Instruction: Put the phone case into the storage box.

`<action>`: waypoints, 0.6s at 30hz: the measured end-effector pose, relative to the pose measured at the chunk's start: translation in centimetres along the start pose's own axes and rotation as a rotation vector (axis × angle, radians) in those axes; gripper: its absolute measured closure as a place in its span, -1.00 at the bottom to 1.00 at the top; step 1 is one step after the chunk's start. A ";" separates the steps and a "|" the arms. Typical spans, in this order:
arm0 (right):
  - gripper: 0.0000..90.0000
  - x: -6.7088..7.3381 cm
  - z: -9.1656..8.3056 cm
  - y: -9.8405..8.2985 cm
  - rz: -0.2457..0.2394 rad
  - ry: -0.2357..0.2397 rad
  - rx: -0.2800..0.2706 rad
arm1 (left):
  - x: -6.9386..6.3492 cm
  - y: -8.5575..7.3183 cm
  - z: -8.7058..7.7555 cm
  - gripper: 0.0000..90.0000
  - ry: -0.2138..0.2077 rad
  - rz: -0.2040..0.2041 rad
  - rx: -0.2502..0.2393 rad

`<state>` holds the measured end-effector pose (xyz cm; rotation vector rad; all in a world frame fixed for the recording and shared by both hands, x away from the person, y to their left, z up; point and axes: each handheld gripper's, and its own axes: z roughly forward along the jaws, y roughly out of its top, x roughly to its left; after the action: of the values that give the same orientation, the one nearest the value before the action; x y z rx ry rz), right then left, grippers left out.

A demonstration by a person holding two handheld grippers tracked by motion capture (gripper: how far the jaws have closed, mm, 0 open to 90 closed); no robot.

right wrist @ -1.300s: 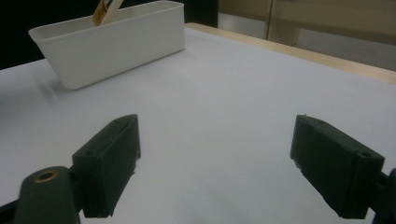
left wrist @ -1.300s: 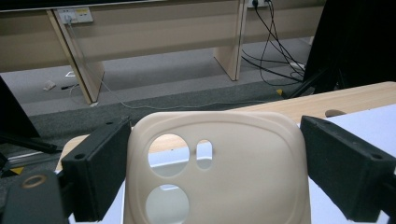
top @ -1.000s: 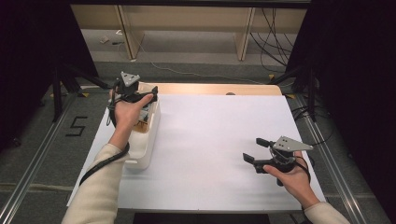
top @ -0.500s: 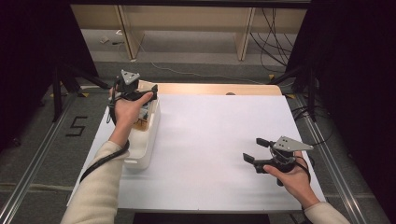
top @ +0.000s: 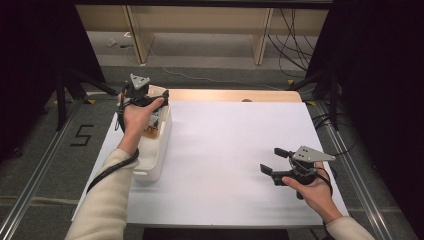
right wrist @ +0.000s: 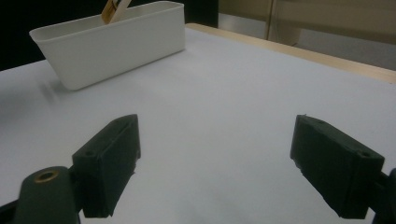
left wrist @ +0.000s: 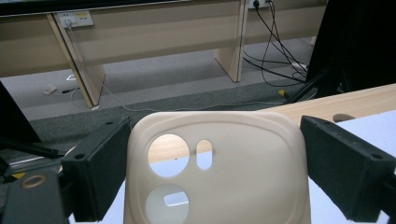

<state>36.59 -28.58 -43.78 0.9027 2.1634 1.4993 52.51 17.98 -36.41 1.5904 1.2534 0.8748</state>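
Work in hand: lifting a cream phone case [left wrist: 217,170] out of the white bin [top: 154,150] at the left of the high view.
Left tongs [top: 150,102]: over the bin's far end, upper left of the high view; in the left gripper view the case stands upright between the two black jaws, filling the lower middle of the frame, camera cut-outs on its left. The left jaw meets the case's edge; at the right jaw a thin gap seems to show, so I cannot tell whether the case is truly clamped.
Right tongs [top: 272,162]: lower right of the high view, jaws wide apart with nothing between them, low over the bare white counter [top: 235,145].
Bin contents: something tan and yellowish pokes above the rim at the upper left of the right gripper view [right wrist: 114,9]; what it is stays unclear.
Done so far, by my reading: case picked out and raised above the rim.
Left to do: probably carry it clear of the bin and set it down on the counter, or pass it to the idle right tongs.
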 end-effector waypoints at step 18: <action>-0.63 0.0 0.0 0.0 0.003 0.003 0.001 | 0.2 0.2 0.7 -0.75 0.004 -0.004 0.009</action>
<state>36.60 -28.56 -43.81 0.9043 2.1667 1.5018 53.31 17.97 -36.45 1.5935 1.2640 0.8714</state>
